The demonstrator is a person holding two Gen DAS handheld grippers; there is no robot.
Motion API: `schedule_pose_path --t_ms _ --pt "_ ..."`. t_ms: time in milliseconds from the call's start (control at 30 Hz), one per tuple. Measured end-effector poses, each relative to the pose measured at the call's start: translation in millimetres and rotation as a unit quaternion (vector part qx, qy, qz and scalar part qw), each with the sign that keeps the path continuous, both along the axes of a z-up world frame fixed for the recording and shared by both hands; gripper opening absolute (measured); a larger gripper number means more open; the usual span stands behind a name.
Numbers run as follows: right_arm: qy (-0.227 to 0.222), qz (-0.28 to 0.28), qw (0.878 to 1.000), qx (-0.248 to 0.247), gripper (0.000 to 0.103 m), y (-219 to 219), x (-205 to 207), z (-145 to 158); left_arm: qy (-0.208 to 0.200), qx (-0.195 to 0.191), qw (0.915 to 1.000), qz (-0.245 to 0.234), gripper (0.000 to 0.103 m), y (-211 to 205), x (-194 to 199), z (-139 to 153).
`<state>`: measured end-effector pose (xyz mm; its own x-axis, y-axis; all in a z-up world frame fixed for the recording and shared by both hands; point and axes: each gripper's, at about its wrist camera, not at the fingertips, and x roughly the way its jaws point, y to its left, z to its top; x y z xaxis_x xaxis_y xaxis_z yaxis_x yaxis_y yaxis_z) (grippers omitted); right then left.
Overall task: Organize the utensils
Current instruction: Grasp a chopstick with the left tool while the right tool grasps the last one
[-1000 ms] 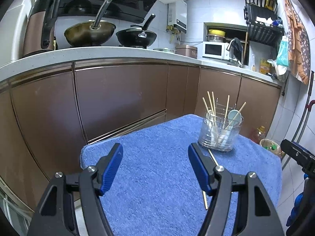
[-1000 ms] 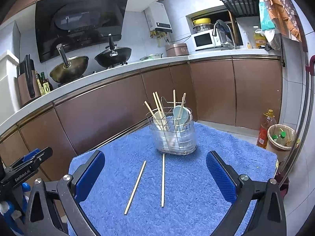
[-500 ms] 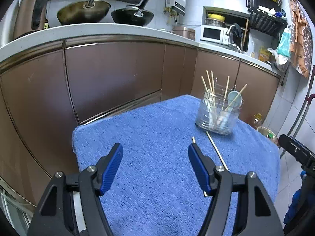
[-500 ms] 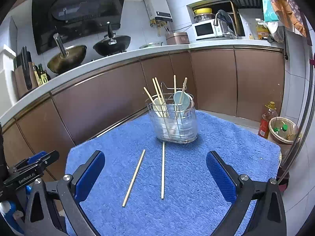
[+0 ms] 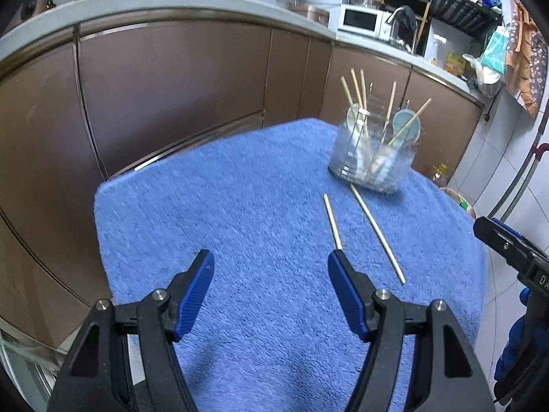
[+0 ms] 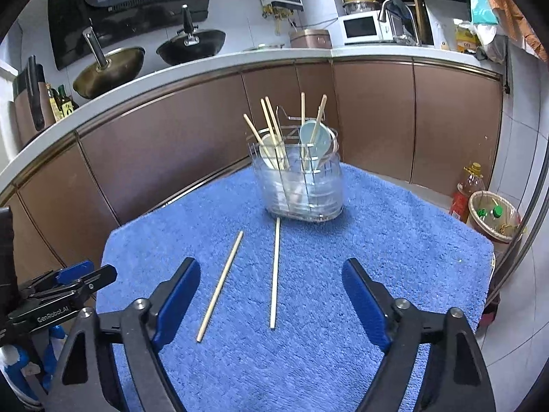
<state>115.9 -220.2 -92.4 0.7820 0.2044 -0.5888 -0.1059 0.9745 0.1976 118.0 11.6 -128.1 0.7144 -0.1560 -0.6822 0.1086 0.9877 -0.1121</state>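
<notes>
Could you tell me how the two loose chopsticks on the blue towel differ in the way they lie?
The left chopstick slants, its far end leaning right; the right chopstick runs nearly straight away from the right wrist camera. The right chopstick's far end reaches the base of the clear utensil holder; the left chopstick's stops short. Both are pale wood, flat on the blue towel, ungripped.

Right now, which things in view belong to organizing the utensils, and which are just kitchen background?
Job:
- two loose chopsticks lying on the towel
- holder with chopsticks and spoons standing in it
- left gripper and right gripper, both open and empty

Background:
- woks
- microwave
- oil bottle
- bin
</notes>
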Motion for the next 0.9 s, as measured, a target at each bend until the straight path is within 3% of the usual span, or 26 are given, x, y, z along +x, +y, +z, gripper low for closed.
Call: schedule_pose_path --t_ms 233,367,567,767,900 --pt "0.029 0.015 0.999 -0.011 0.07 0.9 16.9 -13.5 0.034 -0.013 0.999 -0.026 0.067 -11.9 22.1 -17.0" --pt "0.049 0.029 0.998 -0.018 0.054 2.6 34.9 -20.8 0.055 -0.016 0.9973 -0.046 0.066 -24.8 43.2 -26.0" --pt "0.087 0.043 0.995 -0.035 0.04 4.7 70.6 -30.0 0.116 -0.06 0.9882 -0.08 0.065 -46.9 93.4 -39.8" --pt "0.119 0.061 0.989 -0.056 0.036 13.2 104.9 -41.8 0.179 -0.057 0.9774 -0.097 0.044 -77.7 140.8 -58.6" --pt "0.135 0.072 0.986 -0.062 0.028 19.4 125.4 -48.8 0.213 -0.05 0.9706 -0.101 0.03 -93.9 165.9 -70.6"
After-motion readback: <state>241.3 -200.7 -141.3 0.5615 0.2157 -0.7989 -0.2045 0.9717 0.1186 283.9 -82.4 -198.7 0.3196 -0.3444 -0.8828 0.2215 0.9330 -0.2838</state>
